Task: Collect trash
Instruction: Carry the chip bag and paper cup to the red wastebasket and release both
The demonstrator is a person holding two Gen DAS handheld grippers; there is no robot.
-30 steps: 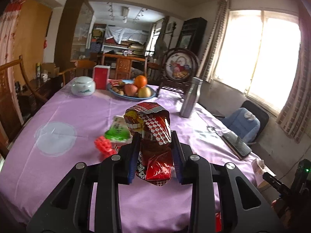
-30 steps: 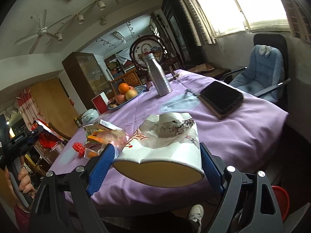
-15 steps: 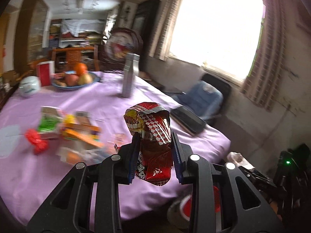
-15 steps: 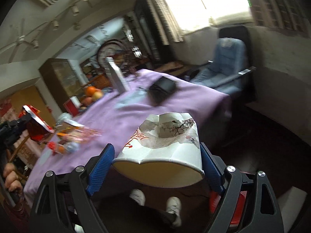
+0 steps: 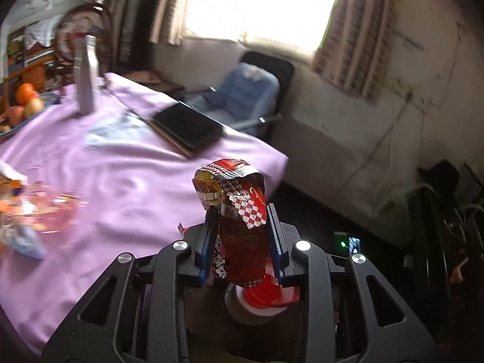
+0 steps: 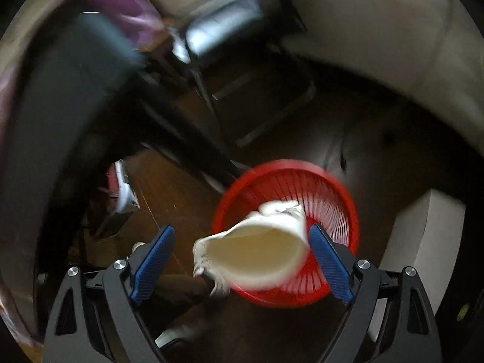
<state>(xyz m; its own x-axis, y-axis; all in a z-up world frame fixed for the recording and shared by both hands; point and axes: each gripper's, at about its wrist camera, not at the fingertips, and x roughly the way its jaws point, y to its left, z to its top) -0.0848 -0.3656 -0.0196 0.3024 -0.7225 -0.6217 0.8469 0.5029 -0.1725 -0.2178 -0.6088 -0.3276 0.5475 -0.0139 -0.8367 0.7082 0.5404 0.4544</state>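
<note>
Our right gripper (image 6: 239, 260) points steeply down at the floor with its jaws opening; the crushed white paper cup (image 6: 257, 251) sits between the blue pads, loose on the left side, where a clear gap separates it from the left pad, while its right edge lies at or against the right pad. The cup is motion-blurred, low and centre in the right wrist view, its open mouth towards the camera. Directly behind it, right of centre, we see the red slatted waste basket (image 6: 326, 190) on the dark brown floor. A white box (image 6: 423, 236) stands just right of the basket, and the edge of the purple tablecloth (image 6: 121, 3) curves through the upper left of that frame.

Our left gripper (image 5: 242, 233) has its jaws narrow, clamped on a red checkered snack wrapper (image 5: 239, 211) that stands upright between the pads, slightly below the centre of the left wrist view. Under the wrapper, near the bottom centre, a part of the red basket (image 5: 266, 296) shows. The purple-clothed table (image 5: 136, 181) fills the left half of that frame, carrying a dark flat case (image 5: 187, 127) above centre, a metal bottle (image 5: 86, 75) at upper left, a fruit plate (image 5: 21, 106) at the left edge and blurred leftover wrappers (image 5: 33, 199) at mid left. A blue chair (image 5: 242, 96) stands below the bright window at upper centre.
</note>
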